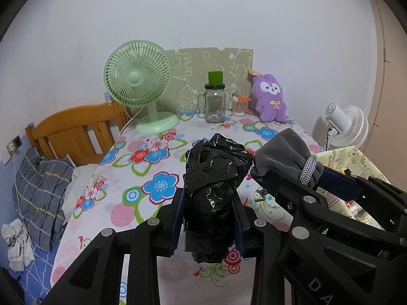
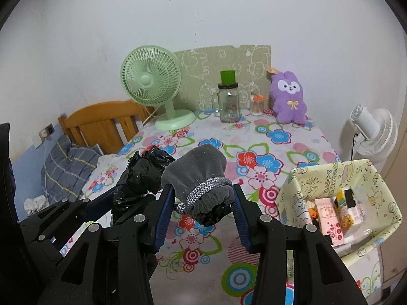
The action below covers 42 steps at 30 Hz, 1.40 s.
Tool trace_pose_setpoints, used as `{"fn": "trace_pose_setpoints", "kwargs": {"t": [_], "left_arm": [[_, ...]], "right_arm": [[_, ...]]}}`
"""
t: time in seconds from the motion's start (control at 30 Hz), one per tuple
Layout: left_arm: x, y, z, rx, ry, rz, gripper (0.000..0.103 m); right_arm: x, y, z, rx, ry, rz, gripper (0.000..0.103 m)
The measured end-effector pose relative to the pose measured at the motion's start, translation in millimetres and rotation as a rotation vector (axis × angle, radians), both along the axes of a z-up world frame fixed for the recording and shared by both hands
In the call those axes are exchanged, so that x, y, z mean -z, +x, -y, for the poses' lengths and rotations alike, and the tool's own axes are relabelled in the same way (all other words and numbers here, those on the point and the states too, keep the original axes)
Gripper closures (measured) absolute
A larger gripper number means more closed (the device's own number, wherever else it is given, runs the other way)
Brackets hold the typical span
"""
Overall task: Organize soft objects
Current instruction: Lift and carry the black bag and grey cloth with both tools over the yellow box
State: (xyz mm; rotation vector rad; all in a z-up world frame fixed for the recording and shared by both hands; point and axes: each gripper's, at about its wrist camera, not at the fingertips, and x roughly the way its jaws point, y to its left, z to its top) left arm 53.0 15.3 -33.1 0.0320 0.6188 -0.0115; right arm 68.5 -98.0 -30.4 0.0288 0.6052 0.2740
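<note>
My left gripper [image 1: 209,218] is shut on a crumpled black plastic bag [image 1: 216,178] and holds it above the flowered table. My right gripper [image 2: 203,198] is shut on a grey velvet drawstring pouch [image 2: 198,172] with a grey braided cord [image 2: 206,186], also held above the table. The two grippers are side by side: the pouch [image 1: 282,157] shows at the right of the left wrist view, the black bag [image 2: 142,172] at the left of the right wrist view. A purple plush rabbit [image 2: 288,96] sits at the table's back right.
A pale yellow storage box [image 2: 297,178] with small packets stands at the table's right front. At the back stand a green fan [image 2: 152,81], a glass jar [image 2: 229,101] with a green cup on it, and a cotton-swab pot [image 2: 257,106]. A bed with a checked pillow [image 1: 40,185] lies left; a white fan [image 2: 374,132] stands right.
</note>
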Motion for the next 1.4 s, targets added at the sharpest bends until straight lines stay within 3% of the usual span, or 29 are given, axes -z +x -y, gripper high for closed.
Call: {"fn": "trace_pose_setpoints", "kwargs": {"t": [0.57,1.4], "left_arm": [[-17.7,-10.3,49.3,0.074,-0.020,0.056,0.069],[-14.4,9.9,131.9,0.190,-0.007,0.061,0.069]], "right_arm": [[-22.0,-20.3,50.6,0.063,-0.012,0.058,0.054],[-18.8,-11.0,132.3,0.183,-0.007,0.068,0.054]]}}
